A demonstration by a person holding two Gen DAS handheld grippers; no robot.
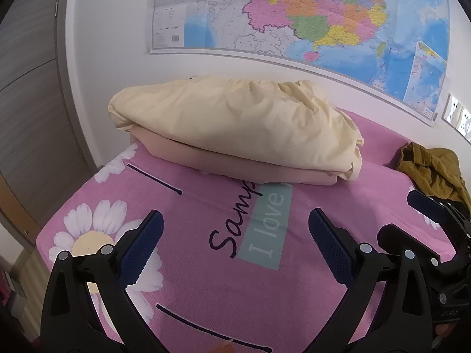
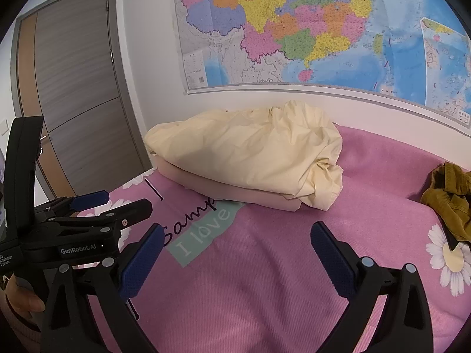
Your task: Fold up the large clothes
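Both grippers hover above the pink bedsheet (image 1: 206,294), side by side, and neither touches cloth. My left gripper (image 1: 235,235) has its jaws spread wide with nothing between them; my right gripper (image 2: 237,248) is likewise released and empty.

The garment I judge to be the task item, a mustard-coloured garment (image 2: 447,200), lies crumpled at the far right of the bed, well apart from both grippers. It is bunched, so I cannot make out a collar, sleeve or hem.

A cream bedding bundle (image 1: 235,126) rests on a folded peach layer (image 1: 250,169) against the wall under the map (image 1: 323,14). It sits nearer the centre of both views than the garment does.

Risks as I assess them:

- Wrong target. The cream bundle is the more prominent cloth and could be seized by mistake.
- Blind grasp. With the garment heaped, a pinch may catch several layers at once and it would lift as a lump instead of spreading.
- Sheet capture. Reaching too low could nip the bedsheet along with the garment.
- Collision. The two grippers are close together; swinging both right at once may knock them against each other.
- Edge loss. The garment lies near the right side of the bed, and a careless drag could pull it off
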